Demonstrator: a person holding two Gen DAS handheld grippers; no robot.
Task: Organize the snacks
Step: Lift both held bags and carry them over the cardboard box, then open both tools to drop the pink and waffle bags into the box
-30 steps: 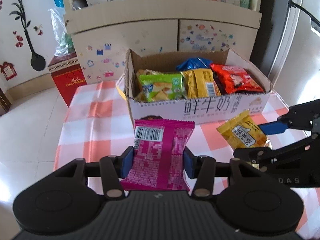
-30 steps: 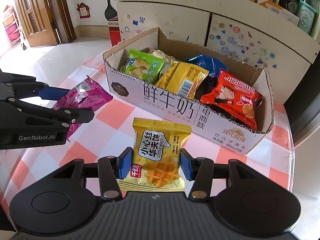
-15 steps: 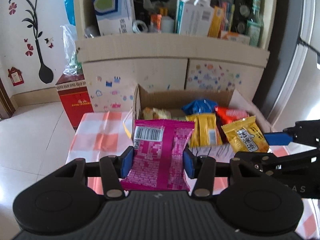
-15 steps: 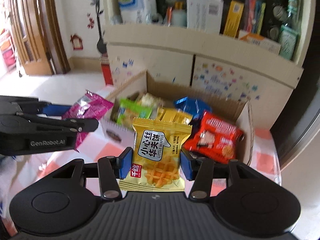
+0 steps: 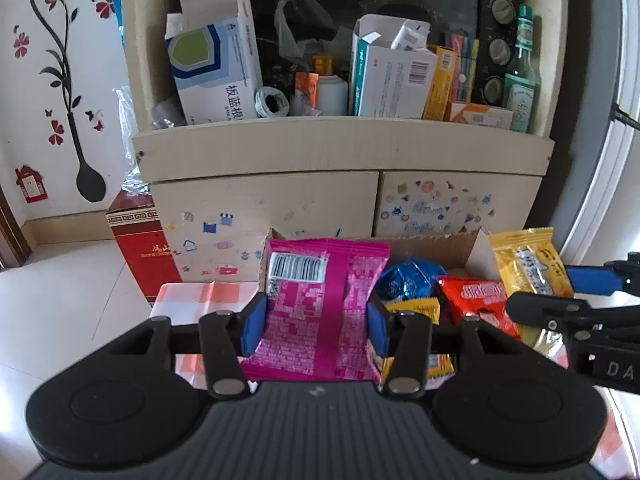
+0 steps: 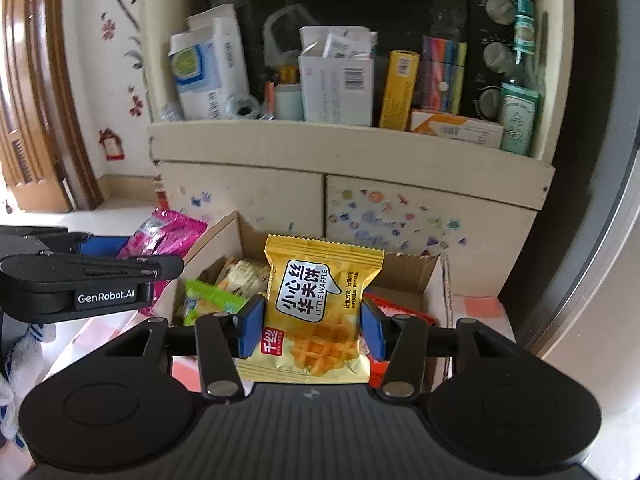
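My left gripper (image 5: 314, 326) is shut on a pink snack packet (image 5: 320, 304), held upright above the near left part of the cardboard box (image 5: 436, 244). My right gripper (image 6: 310, 328) is shut on a yellow waffle packet (image 6: 320, 300), held upright over the box (image 6: 436, 284). The box holds a blue packet (image 5: 408, 280), a red packet (image 5: 476, 300), a yellow packet (image 5: 416, 308) and a green packet (image 6: 212, 296). In the left wrist view the right gripper (image 5: 560, 300) with the waffle packet (image 5: 528, 268) shows at the right. In the right wrist view the left gripper (image 6: 132, 256) with the pink packet (image 6: 164, 236) shows at the left.
The box stands on a table with an orange and white checked cloth (image 5: 200, 296). Behind it is a cream cabinet (image 5: 340, 184) with a shelf of cartons and bottles. A red box (image 5: 140, 248) stands on the floor at the left. A grey fridge (image 6: 592, 240) is at the right.
Both grippers have lifted their packets off the table and risen and tilted up above the box. The shelf behind now fills the upper view.
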